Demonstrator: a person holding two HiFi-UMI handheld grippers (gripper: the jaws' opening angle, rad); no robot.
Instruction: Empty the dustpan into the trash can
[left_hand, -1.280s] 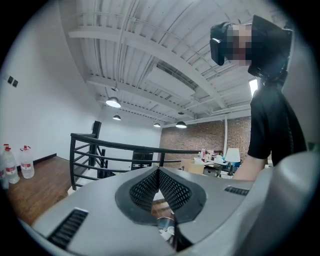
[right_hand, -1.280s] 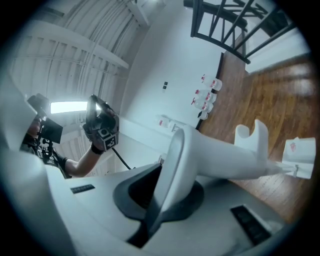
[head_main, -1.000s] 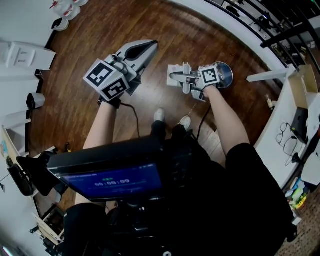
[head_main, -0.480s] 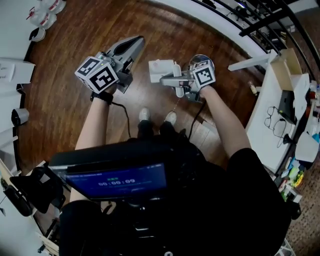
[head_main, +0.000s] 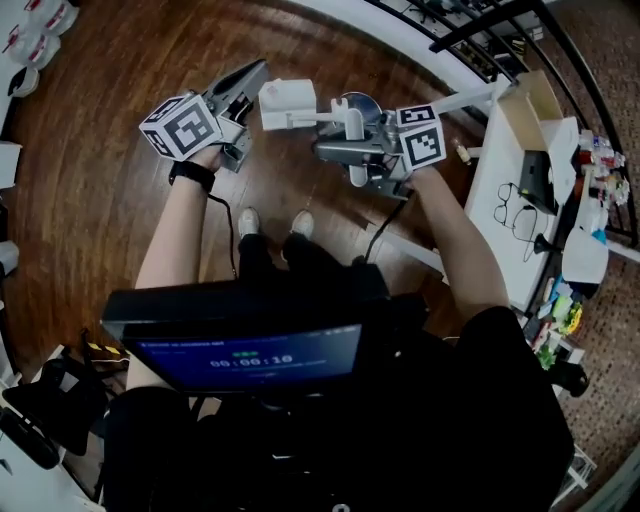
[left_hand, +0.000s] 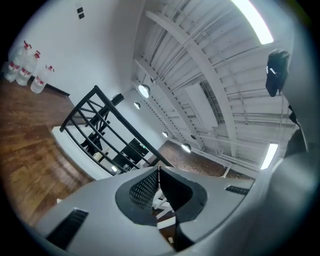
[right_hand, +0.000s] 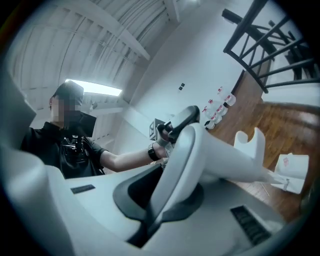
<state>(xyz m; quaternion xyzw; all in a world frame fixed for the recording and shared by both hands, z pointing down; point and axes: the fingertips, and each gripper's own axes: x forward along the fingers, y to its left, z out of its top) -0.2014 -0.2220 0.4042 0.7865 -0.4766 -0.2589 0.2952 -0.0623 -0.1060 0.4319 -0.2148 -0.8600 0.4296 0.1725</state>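
One white dustpan (right_hand: 220, 157) is the item under inspection. It is held clear of the dark wood floor (head_main: 100, 200), with its boxy pan end at the far end of the handle, away from the gripper. A U-shaped clip stands up from the handle partway along.

Right gripper (right_hand: 162, 192): the jaws are pressed firmly onto the dustpan's handle, one dark pad on each side, with no gap showing between pad and handle. The handle's curved end rises past the jaws on the near side.

From the head view, the pan end lies just beside a round metal-topped trash can (head_main: 358, 103), to its left in the picture. Whether the pan is over the can's opening cannot be told.

Left gripper (left_hand: 159, 187): the jaws are pressed together, with only a hairline seam between the textured pads and nothing between them. It is held up to the left of the dustpan, apart from it and touching nothing.

Surroundings: the person's shoes (head_main: 248, 222) stand on the floor below the two grippers. A white table (head_main: 490, 180) sits at the right with a pair of glasses (head_main: 515, 215) on it. A black railing (left_hand: 95, 125) and spray bottles (left_hand: 22, 65) stand beyond, against the wall.
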